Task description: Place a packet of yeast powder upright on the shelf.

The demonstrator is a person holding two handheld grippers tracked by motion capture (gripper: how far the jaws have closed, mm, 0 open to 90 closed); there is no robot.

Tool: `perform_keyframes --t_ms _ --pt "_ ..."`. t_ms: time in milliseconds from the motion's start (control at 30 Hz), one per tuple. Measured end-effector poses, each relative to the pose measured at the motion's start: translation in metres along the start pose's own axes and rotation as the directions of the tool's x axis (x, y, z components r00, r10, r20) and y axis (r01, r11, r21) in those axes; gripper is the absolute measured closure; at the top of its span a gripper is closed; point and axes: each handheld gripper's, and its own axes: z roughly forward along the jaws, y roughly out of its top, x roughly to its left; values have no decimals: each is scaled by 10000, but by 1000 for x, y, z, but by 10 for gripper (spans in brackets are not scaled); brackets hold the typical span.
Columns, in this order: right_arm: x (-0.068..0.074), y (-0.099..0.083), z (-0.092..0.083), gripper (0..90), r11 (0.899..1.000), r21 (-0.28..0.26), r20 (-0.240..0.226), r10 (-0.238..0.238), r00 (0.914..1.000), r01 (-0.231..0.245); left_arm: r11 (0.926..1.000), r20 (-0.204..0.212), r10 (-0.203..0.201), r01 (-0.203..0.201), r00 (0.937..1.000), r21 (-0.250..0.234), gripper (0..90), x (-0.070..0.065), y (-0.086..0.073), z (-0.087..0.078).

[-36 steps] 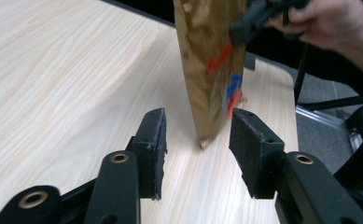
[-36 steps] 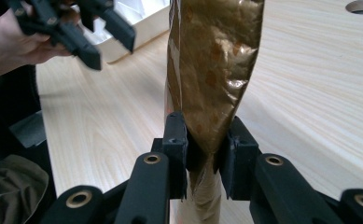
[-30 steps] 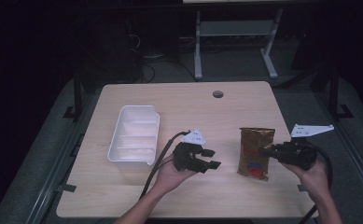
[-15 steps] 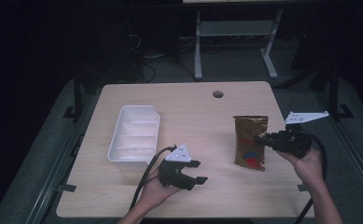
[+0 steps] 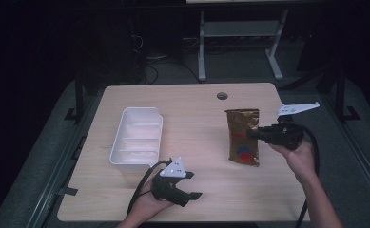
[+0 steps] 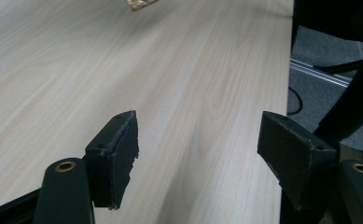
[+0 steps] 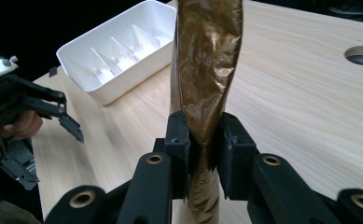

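A brown foil pouch (image 5: 243, 137) with a red and blue label hangs upright over the right half of the table, its lower edge near the wood. My right gripper (image 5: 253, 135) is shut on the pouch's right edge. In the right gripper view the pouch (image 7: 207, 56) rises between the pressed pads of that gripper (image 7: 203, 149). My left gripper (image 5: 193, 185) rests low near the table's front edge, to the pouch's near left. Its jaws have just been opening, and in the left gripper view this gripper (image 6: 198, 154) has only bare wood between them.
A white divided tray (image 5: 137, 135) stands on the left of the light wooden table (image 5: 192, 104). A round cable hole (image 5: 222, 96) sits near the far edge. A metal stand (image 5: 239, 42) is on the dark floor beyond the table.
My left gripper has drawn back from the pouch toward the front edge and spread its jaws. My right gripper has raised the pouch and carried it a little farther back.
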Motion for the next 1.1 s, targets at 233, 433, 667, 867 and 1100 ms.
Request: perform_keyframes --t_ms 233,433,667,867,1100 --pt "4 13 21 795 9999 -123 -228 41 9997 -44 9996 -186 195 -192 9996 201 264 1 -7 -2" --pt "3 17 41 894 9985 547 26 26 10000 -27 9985 -153 62 -53 9999 553 271 3 -12 3" --pt "9 24 49 900 9990 416 -218 -151 9996 160 9994 -126 -210 213 9997 257 276 7 -12 -1" --pt "20 44 55 900 9989 107 -410 -443 9982 448 9998 -196 -172 174 9997 92 275 5 -12 -2" --pt "34 64 75 900 9969 -100 -891 -788 9929 782 9999 -216 -131 132 9997 60 275 4 -14 -4"
